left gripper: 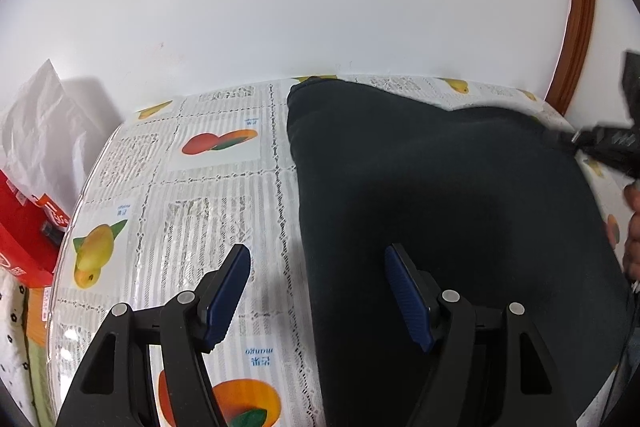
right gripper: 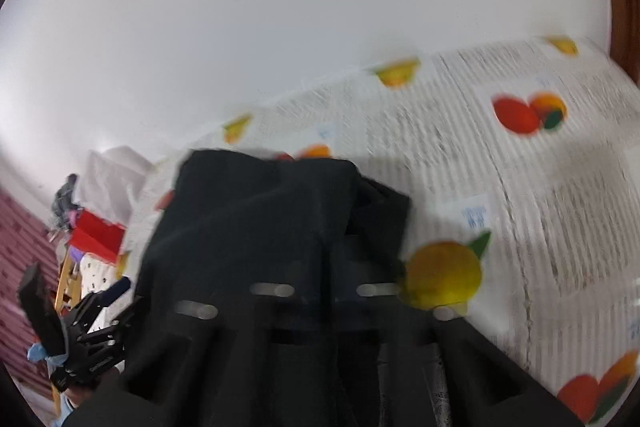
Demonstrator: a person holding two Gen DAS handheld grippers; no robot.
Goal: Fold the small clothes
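Left gripper point(left gripper: 318, 301), jaws spread, straddles the near left edge of the black garment point(left gripper: 440, 207) on the bench point(left gripper: 192, 195). Right gripper point(right gripper: 332, 283) pinches a raised fold; carry it over squarely, edges aligned.

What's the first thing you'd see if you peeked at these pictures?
A big black cloth spread over the right side of the table. Under it is a bright tablecloth printed with fruit. The left gripper hovers near the cloth's left edge with its jaws wide open.
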